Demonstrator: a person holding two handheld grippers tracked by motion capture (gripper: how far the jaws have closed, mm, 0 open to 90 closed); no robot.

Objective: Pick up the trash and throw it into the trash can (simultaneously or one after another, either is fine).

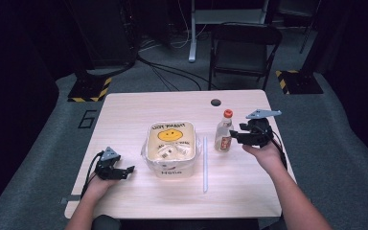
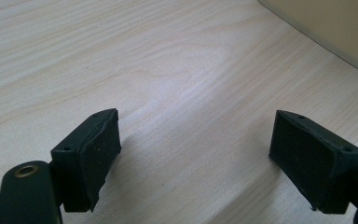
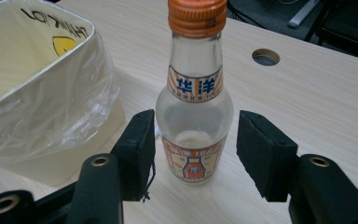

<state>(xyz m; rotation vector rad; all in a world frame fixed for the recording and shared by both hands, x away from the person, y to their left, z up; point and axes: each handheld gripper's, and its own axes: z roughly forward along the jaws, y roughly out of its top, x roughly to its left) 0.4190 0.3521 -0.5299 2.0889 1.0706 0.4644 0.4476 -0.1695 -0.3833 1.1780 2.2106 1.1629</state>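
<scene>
bottle (image 3: pixel 193 100): stands up tall on the table (image 1: pixel 139 103), cap at 12 o'clock | bin (image 1: pixel 170 148): at its 9 o'clock | my right gripper (image 3: pixel 195 154): open, a jaw each side, not pressing | my left gripper (image 2: pixel 193 158): wide, holding nothing, far off

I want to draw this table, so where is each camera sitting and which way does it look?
High view: above the person's side, looking forward and down on the table; both forearms, left gripper and right gripper show.
Left gripper view: on the left gripper, looking down at bare wood.
Right gripper view: on the right gripper, facing the bottle.
High and right gripper views share the bottle and the lined bin.
</scene>
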